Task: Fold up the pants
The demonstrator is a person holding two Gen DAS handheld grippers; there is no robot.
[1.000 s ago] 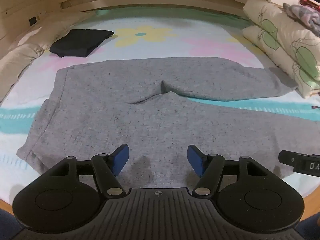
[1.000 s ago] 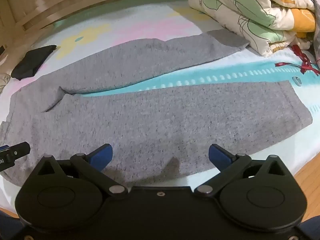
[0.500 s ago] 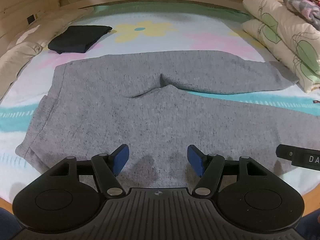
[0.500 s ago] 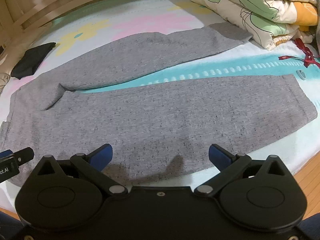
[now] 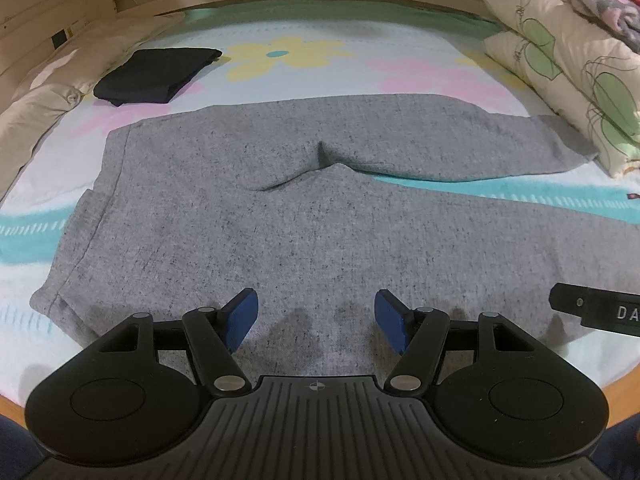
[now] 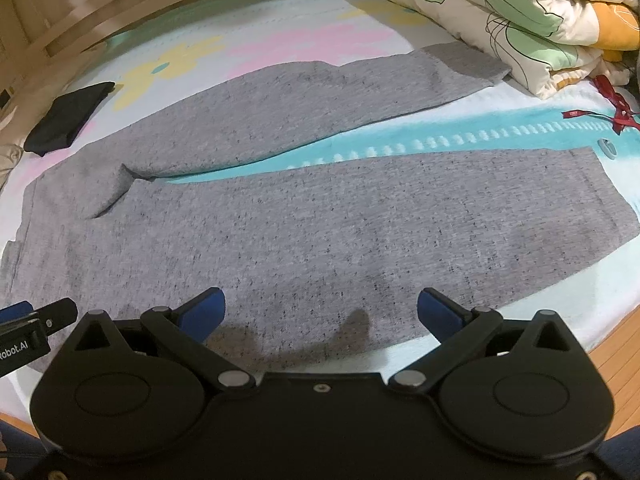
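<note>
Fingers of both our grippers stand spread with nothing between them: the left gripper (image 5: 316, 322) and the right gripper (image 6: 320, 312) hover above the near edge of the pants (image 5: 320, 216). We see the grey pants lying flat on the bed sheet (image 5: 420, 64), legs splayed apart. We judge the knit soft, limp and light; it should drape and stretch when lifted. We advise pinching the near leg's outer edge, at waistband (image 5: 80, 236) and cuff (image 6: 612, 208).
</note>
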